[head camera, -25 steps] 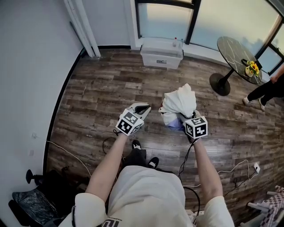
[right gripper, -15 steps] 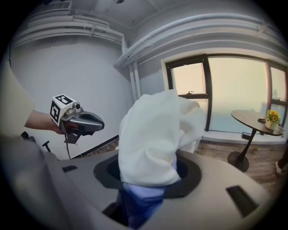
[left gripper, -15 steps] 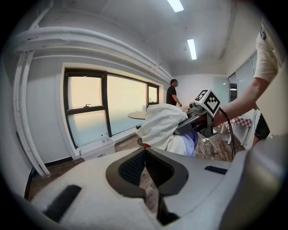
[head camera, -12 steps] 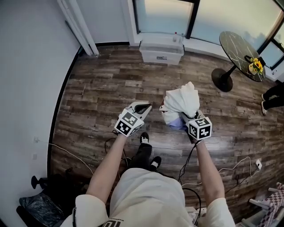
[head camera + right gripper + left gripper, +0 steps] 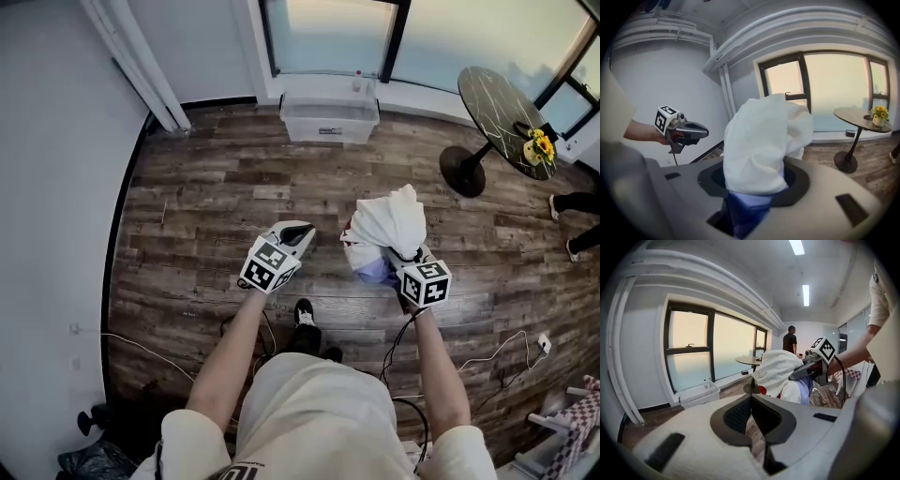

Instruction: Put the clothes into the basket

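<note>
My right gripper (image 5: 392,255) is shut on a bundle of clothes (image 5: 384,225), white cloth over a lavender piece, held up above the wooden floor. In the right gripper view the clothes (image 5: 761,140) fill the space between the jaws and hide the fingertips. My left gripper (image 5: 302,229) is level with it to the left, shut and with nothing in it; in its own view the left gripper (image 5: 751,400) shows its pads meeting at the tip. A pale plastic basket (image 5: 330,120) stands on the floor under the window, well ahead of both grippers.
A round dark table (image 5: 500,101) with yellow flowers (image 5: 536,145) stands at the right by the window. A person's legs (image 5: 577,202) show at the right edge. Cables (image 5: 506,352) lie on the floor behind me. Wall and pipes (image 5: 131,66) run along the left.
Both grippers moved across the floor together as I stepped, the bundle staying in the right one. The person at the right edge has shifted further right.
</note>
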Demonstrator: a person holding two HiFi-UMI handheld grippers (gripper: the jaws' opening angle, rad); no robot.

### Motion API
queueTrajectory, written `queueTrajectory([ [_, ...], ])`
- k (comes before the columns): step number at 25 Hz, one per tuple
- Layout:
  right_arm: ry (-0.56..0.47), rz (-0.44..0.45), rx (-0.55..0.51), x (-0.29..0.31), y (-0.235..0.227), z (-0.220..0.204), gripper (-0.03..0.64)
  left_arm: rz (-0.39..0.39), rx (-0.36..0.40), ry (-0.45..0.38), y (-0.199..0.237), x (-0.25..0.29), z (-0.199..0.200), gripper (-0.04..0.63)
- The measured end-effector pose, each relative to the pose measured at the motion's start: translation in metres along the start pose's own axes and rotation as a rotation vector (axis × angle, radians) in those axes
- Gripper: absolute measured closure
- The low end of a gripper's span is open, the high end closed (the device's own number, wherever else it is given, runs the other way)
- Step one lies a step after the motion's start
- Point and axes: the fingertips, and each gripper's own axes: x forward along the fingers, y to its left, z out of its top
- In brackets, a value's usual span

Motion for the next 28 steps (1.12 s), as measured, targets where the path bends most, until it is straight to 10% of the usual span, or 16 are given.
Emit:
queueTrajectory([
  [28,0.040,0.025,-0.049,0.225,-0.093,0.124,0.425,0.011,-0.047,-0.007,0.231,0.108,0.042,0.581],
])
